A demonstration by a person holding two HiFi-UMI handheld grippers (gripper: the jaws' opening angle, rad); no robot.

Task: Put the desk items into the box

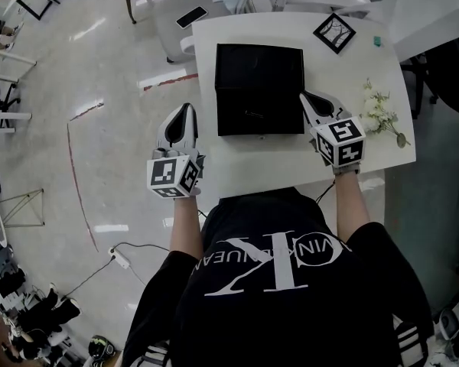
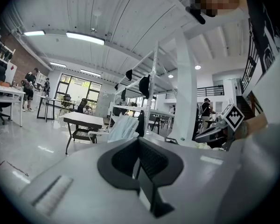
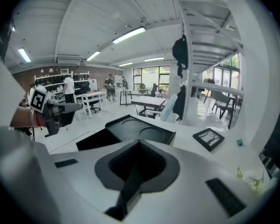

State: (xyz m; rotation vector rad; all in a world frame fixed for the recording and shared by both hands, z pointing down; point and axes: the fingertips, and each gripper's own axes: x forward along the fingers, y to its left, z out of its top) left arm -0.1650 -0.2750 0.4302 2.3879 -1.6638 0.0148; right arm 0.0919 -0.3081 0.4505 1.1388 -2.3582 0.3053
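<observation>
both grippers, left (image 1: 185, 112) and right (image 1: 307, 98), hover empty with jaws together beside the open black box (image 1: 260, 67). frame (image 1: 334, 33), flowers (image 1: 381, 113) and small green thing (image 1: 377, 41) lie on the desk (image 1: 291, 159), seemingly all still to pack.

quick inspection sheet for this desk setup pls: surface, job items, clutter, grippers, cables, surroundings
surface: white desk, mostly bare
job's things: black box open mid-desk; picture frame, small teal item and white flowers outside it, to its right
clutter: nothing seen
grippers: left gripper off the desk's left edge, jaws together, empty; right gripper by the box's right side, jaws together, empty
cables: power strip with cord on the floor
surroundings: phone on a grey seat; red floor tape
</observation>
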